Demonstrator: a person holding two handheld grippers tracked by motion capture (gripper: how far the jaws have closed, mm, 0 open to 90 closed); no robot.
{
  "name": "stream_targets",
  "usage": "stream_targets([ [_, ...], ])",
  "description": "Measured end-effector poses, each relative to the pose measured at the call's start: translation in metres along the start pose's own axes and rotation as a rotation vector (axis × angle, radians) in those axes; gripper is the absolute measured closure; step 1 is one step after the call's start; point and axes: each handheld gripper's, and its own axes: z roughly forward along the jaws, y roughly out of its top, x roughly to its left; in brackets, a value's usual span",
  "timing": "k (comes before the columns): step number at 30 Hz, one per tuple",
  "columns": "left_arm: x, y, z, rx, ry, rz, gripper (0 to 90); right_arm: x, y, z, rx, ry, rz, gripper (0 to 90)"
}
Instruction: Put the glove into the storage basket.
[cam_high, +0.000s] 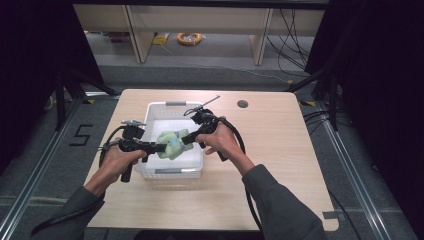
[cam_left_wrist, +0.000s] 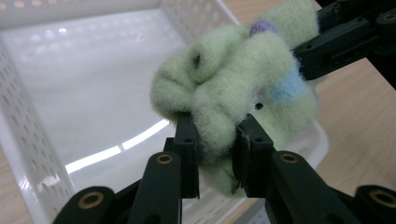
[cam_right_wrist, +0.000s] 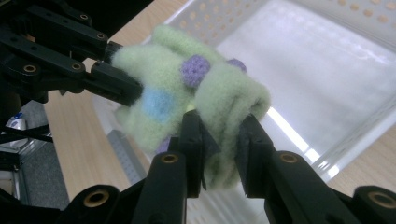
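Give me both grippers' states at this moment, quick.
Left gripper: closed on the green fuzzy cloth, above the white basket.
Right gripper: closed on the same cloth.

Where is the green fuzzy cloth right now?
In the high view, the green fuzzy cloth hangs bunched over the white basket at table centre, pinched between the left tool and the right tool.

Both forearms reach in from below and angle inward. The left gripper (cam_high: 159, 148) and right gripper (cam_high: 186, 139) face each other closely, each with jaws clamped.
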Motion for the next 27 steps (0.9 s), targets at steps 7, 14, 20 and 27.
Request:
stream_targets([
  [7, 0.010, 0.000, 0.013, 0.040, 0.024, -0.019, 72.4, -0.007, 0.000, 0.022, 0.028, -0.019, 0.025, 75.2],
  [14, 0.018, -0.002, 0.023, 0.079, 0.044, -0.031, 72.4, -0.014, -0.003, 0.040, 0.058, -0.021, 0.047, 76.0],
  [20, 0.020, -0.002, 0.029, 0.108, 0.056, -0.029, 72.0, -0.017, -0.005, 0.050, 0.079, -0.017, 0.065, 76.1],
  [27, 0.019, -0.002, 0.037, 0.161, 0.081, -0.015, 71.1, -0.023, -0.009, 0.058, 0.120, -0.010, 0.075, 76.0],
])
